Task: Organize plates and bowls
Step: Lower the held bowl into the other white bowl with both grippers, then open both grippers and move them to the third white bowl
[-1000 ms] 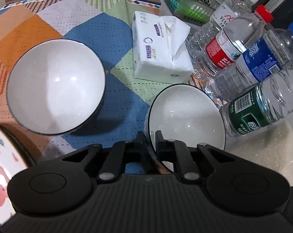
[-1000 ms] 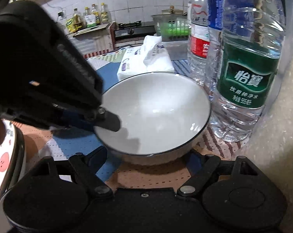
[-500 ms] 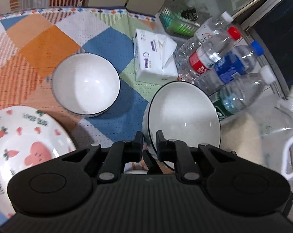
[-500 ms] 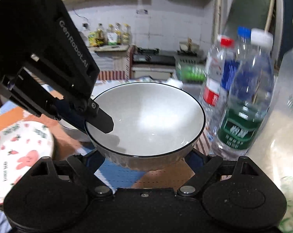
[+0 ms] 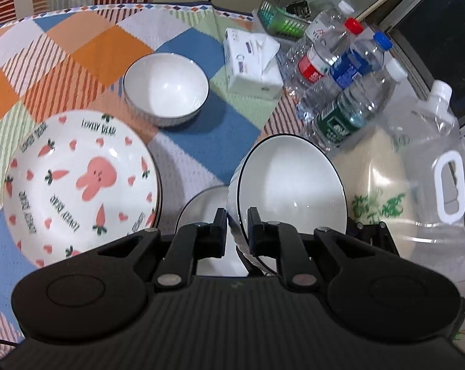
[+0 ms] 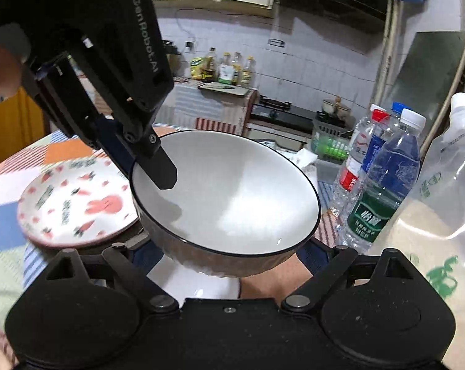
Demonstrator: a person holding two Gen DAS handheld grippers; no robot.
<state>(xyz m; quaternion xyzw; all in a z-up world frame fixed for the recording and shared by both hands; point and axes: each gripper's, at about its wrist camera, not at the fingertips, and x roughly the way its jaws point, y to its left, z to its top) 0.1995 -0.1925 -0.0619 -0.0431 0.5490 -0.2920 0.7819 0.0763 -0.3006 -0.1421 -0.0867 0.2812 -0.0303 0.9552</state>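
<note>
My left gripper (image 5: 237,217) is shut on the near rim of a white bowl with a black rim (image 5: 291,185) and holds it tilted in the air. In the right wrist view that bowl (image 6: 232,191) fills the middle, with the left gripper (image 6: 147,174) clamped on its left rim. My right gripper (image 6: 227,254) sits under the bowl. Its jaws are opening, spread wide on either side of the bowl's base, tips hidden. A second white bowl (image 5: 201,209) lies below the lifted one. A third bowl (image 5: 166,88) stands farther back on the cloth. A rabbit-print plate (image 5: 78,182) lies to the left.
On the patchwork tablecloth (image 5: 78,46) a tissue pack (image 5: 250,61) lies at the back. Several water bottles (image 5: 340,71) stand at the right, next to a large clear jug (image 5: 432,160). A green basket (image 5: 278,18) sits behind them.
The bowl has risen off the cloth in the left gripper and moved away from the bottles. The plate and a lower bowl have come into view. The right gripper rose too and rolled.
</note>
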